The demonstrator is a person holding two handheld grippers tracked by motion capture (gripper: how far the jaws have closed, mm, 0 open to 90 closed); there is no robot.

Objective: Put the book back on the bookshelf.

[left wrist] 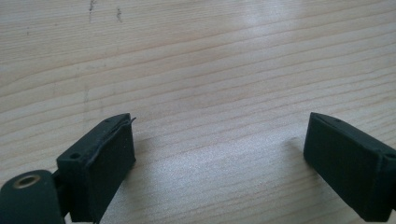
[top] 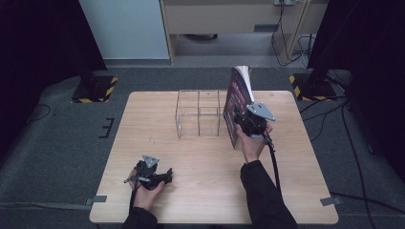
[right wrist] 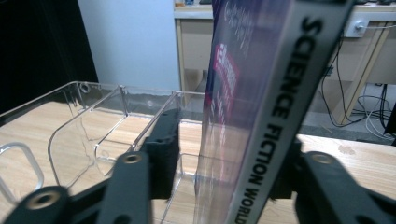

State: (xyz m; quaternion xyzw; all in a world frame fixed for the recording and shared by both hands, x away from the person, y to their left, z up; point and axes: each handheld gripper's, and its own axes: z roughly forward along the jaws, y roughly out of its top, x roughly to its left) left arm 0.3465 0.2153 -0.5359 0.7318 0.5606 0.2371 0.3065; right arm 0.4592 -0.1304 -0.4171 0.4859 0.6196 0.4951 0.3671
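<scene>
My right gripper (top: 241, 120) is shut on a dark purple book (top: 237, 98), held upright just right of a clear plastic rack (top: 198, 113) at mid-table. In the right gripper view the book's grey spine (right wrist: 280, 107) reads "SCIENCE FICTION WORLD" and sits between the two black jaws, with the rack's clear compartments (right wrist: 93, 126) to its left. My left gripper (top: 167, 176) rests low on the wooden table (top: 200, 167) near the front left. Its black fingers (left wrist: 100, 163) stand wide apart over bare wood with nothing between them.
The rack's dividers form several upright slots left of the book. Black stand bases with yellow-black tape (top: 94, 89) sit on the carpet behind the table's left and right corners. Cables (top: 344, 124) trail on the floor at the right.
</scene>
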